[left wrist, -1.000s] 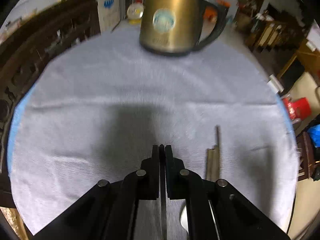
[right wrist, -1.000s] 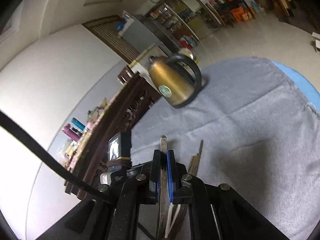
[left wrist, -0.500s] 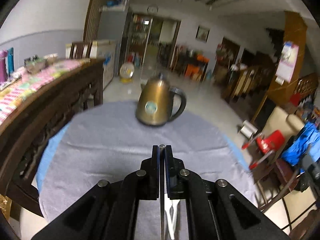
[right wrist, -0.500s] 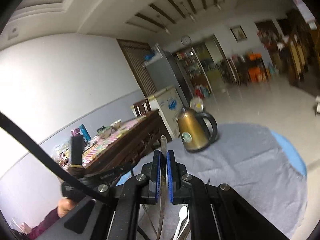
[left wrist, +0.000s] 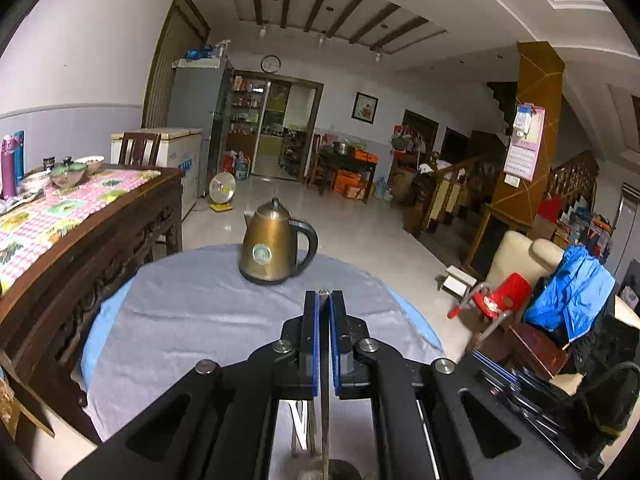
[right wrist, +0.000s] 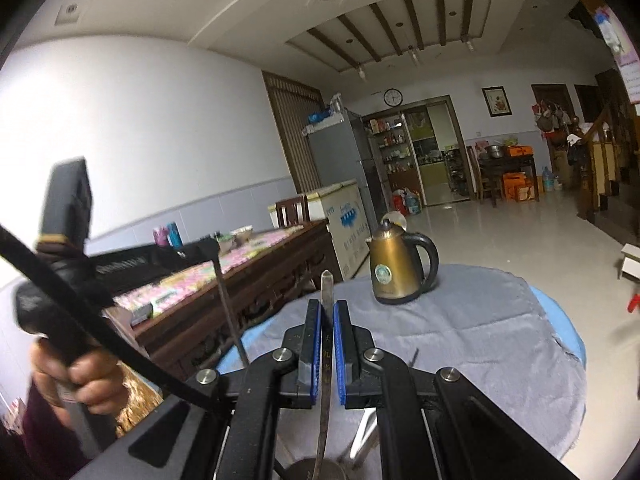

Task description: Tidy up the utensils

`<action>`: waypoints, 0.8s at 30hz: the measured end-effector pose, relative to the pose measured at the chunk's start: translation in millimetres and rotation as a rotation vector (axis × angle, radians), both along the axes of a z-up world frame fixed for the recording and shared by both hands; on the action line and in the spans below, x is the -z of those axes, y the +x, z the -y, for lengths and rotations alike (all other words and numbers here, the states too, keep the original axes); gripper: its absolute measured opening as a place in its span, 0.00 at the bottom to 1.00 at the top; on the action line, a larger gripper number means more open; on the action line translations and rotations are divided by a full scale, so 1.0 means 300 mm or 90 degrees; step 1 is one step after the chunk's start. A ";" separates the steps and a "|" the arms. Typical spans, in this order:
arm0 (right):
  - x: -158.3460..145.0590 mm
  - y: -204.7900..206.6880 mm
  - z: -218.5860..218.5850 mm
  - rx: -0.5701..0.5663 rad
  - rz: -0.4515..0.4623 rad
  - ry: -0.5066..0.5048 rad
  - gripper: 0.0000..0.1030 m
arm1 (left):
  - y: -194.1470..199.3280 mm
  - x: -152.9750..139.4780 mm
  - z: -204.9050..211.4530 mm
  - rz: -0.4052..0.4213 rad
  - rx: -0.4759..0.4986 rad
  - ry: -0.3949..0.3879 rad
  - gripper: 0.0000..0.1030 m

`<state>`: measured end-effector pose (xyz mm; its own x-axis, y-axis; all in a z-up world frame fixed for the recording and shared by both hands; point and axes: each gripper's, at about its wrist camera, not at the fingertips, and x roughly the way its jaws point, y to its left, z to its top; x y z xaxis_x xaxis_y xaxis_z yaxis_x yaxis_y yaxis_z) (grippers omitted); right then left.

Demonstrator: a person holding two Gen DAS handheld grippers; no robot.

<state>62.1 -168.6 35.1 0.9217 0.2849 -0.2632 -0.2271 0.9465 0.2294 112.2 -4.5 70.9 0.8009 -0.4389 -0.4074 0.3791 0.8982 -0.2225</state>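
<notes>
My left gripper [left wrist: 323, 298] is shut on the thin metal handle of a utensil [left wrist: 324, 408], held high above the round table. A fork [left wrist: 301, 420] lies on the cloth below it. My right gripper [right wrist: 326, 308] is shut on a flat metal utensil handle [right wrist: 326, 292] whose tip sticks up past the fingers. The left gripper shows in the right wrist view [right wrist: 212, 248], its utensil [right wrist: 230, 320] hanging down. A white spoon [right wrist: 362, 432] and a dark stick [right wrist: 414, 356] lie on the cloth under the right gripper.
A brass kettle [left wrist: 276, 248] stands at the far edge of the round table with grey cloth [left wrist: 192, 312]. A dark wooden sideboard [left wrist: 80, 248] with bowls is at the left. A red stool [left wrist: 500, 300] and chairs are at the right.
Both grippers have lifted and tilted up from close over the cloth, each carrying its utensil. The views now look across the room instead of down at the table.
</notes>
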 end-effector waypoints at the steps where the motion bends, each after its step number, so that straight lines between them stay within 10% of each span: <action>1: 0.013 -0.003 -0.006 0.001 -0.004 -0.006 0.07 | -0.002 0.024 0.003 -0.010 -0.002 0.003 0.05; 11: 0.146 0.016 -0.034 -0.010 -0.083 -0.017 0.07 | 0.013 0.244 -0.031 -0.130 -0.058 -0.001 0.05; 24: 0.239 0.022 -0.021 -0.003 -0.142 0.011 0.09 | -0.044 0.314 -0.063 -0.138 -0.055 0.031 0.18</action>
